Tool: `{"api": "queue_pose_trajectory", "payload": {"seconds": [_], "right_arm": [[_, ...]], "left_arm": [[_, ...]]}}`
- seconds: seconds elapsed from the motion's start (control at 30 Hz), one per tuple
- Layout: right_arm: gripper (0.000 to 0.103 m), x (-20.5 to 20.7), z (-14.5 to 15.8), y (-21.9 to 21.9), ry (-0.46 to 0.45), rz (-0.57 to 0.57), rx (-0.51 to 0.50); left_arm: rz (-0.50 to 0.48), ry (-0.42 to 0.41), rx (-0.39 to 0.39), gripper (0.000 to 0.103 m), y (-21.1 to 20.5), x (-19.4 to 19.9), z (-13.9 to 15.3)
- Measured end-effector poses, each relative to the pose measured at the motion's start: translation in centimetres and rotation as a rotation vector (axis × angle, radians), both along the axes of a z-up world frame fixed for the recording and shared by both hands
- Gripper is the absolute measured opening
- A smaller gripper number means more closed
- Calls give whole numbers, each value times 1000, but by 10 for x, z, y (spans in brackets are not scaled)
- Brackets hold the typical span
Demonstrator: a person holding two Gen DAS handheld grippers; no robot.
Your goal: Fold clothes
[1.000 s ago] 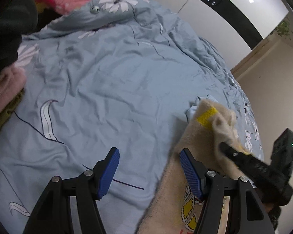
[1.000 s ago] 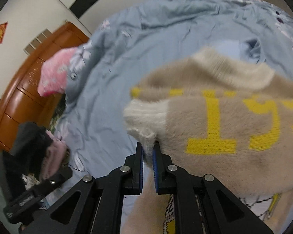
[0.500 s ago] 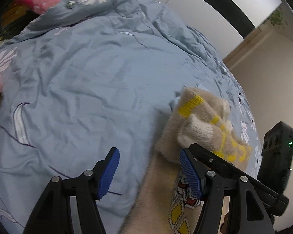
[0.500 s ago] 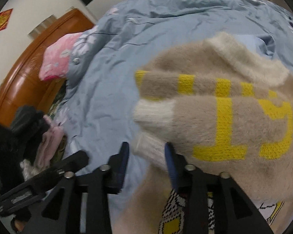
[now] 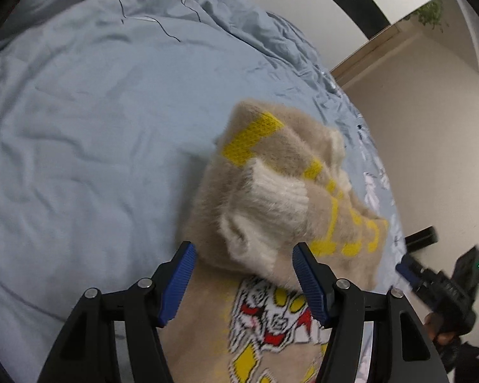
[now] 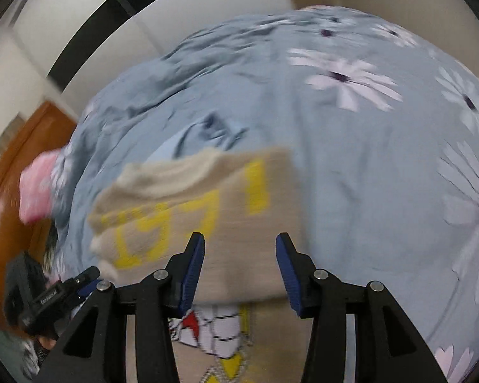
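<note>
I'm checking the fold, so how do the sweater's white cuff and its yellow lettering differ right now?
The white cuff is plain ribbed knit, bunched and standing proud atop the folded beige sweater. The yellow lettering is bright, blocky and lies flat across the sweater's surface. The cuff sits just beyond the left gripper; the lettering runs off to its right. Both lie on the top fold.
</note>
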State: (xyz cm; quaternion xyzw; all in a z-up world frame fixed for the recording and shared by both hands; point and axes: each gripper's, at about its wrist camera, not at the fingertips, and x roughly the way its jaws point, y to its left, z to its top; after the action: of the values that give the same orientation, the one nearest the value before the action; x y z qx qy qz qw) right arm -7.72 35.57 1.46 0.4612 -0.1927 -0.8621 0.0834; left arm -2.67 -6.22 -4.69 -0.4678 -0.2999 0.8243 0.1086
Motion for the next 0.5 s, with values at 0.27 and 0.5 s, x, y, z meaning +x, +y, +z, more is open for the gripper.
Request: {"api": "queue_pose_trajectory", "payload": {"seconds": [0.27, 0.5], "right_arm": [[48, -7, 0, -5, 22, 50, 13], [48, -20, -14, -19, 28, 117, 1]], "left_arm": [[-40, 140, -84, 10, 13, -6, 22], [-17, 140, -157, 10, 0, -7, 16]]}}
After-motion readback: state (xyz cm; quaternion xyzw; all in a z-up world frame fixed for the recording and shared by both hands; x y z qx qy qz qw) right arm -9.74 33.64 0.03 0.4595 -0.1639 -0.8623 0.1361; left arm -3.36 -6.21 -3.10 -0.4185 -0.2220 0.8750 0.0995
